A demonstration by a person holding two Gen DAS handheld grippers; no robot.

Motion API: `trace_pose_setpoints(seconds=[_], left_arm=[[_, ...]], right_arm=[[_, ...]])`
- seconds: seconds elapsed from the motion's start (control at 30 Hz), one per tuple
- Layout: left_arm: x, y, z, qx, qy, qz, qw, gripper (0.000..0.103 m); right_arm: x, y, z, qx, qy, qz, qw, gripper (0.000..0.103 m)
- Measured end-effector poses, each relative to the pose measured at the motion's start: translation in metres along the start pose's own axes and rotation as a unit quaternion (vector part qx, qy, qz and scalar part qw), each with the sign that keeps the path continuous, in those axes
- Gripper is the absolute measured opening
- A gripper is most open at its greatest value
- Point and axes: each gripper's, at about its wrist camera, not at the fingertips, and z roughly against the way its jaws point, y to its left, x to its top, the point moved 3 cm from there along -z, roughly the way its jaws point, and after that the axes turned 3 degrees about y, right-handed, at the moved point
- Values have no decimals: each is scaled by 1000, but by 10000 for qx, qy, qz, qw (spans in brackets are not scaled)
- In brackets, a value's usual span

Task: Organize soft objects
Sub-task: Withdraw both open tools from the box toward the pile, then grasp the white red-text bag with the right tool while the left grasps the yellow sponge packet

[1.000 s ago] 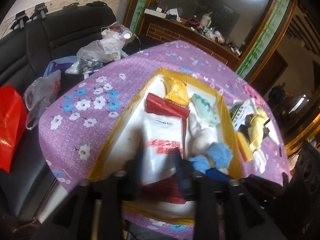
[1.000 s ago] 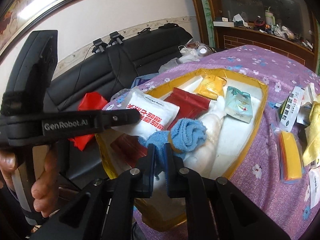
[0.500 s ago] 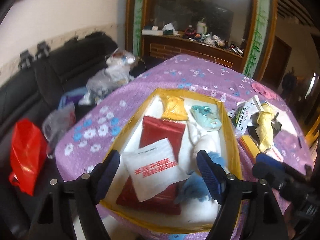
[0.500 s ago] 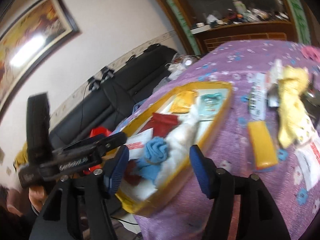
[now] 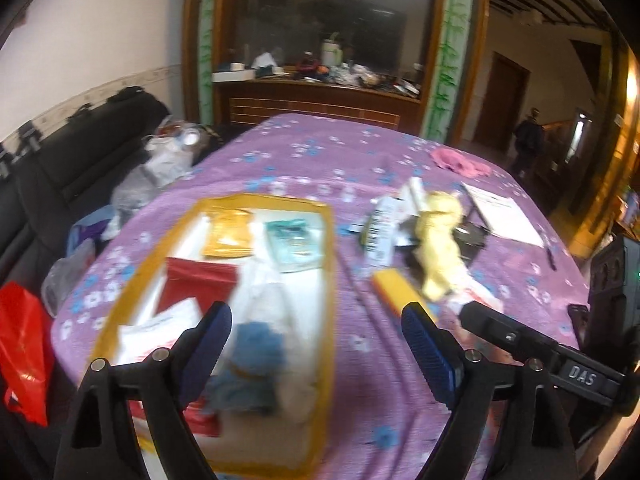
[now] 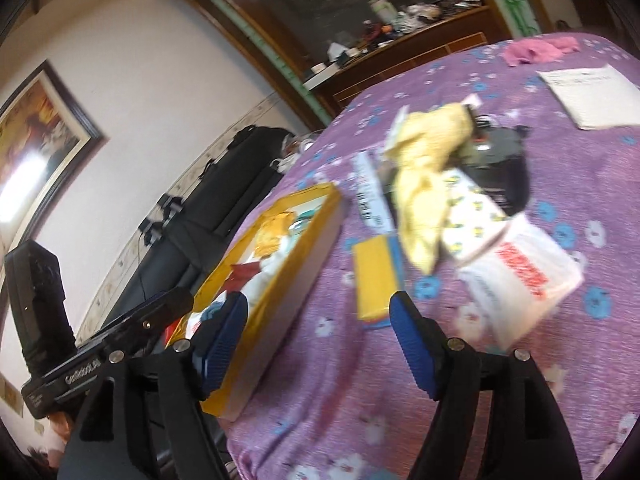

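Note:
A yellow-rimmed tray [image 5: 329,264] on the purple flowered tablecloth holds a blue cloth [image 5: 256,344], a white soft bundle [image 5: 268,300], a red packet [image 5: 196,284] and a white packet with red print [image 5: 160,328]. My left gripper [image 5: 316,324] hovers over the tray's right rim, its jaws opening with nothing between them. My right gripper [image 6: 318,308] hangs above the cloth right of the tray [image 6: 296,264], jaws also opening and empty. Just beyond it lie a yellow flat pack [image 6: 376,276], a yellow cloth [image 6: 424,176] and a white bag with red print [image 6: 520,280].
A pink cloth [image 5: 460,160] and a paper sheet [image 5: 504,216] lie at the table's far right. A black sofa [image 5: 60,160] with plastic bags and a red bag [image 5: 20,340] runs along the left. A wooden cabinet [image 5: 316,96] stands behind the table.
Both grippers went from nearly shut to wide open: the left let go of the white packet, the right of the blue cloth. Both swung right, away from the tray towards the loose pile.

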Motion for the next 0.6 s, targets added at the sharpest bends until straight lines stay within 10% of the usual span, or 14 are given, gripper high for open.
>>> trace_pose_setpoints(seconds=[0.6], left_arm=[[-9, -50, -31, -343, 506, -348, 9975, 89]], right_arm=[[0, -69, 17, -697, -18, -882, 9937, 73]])
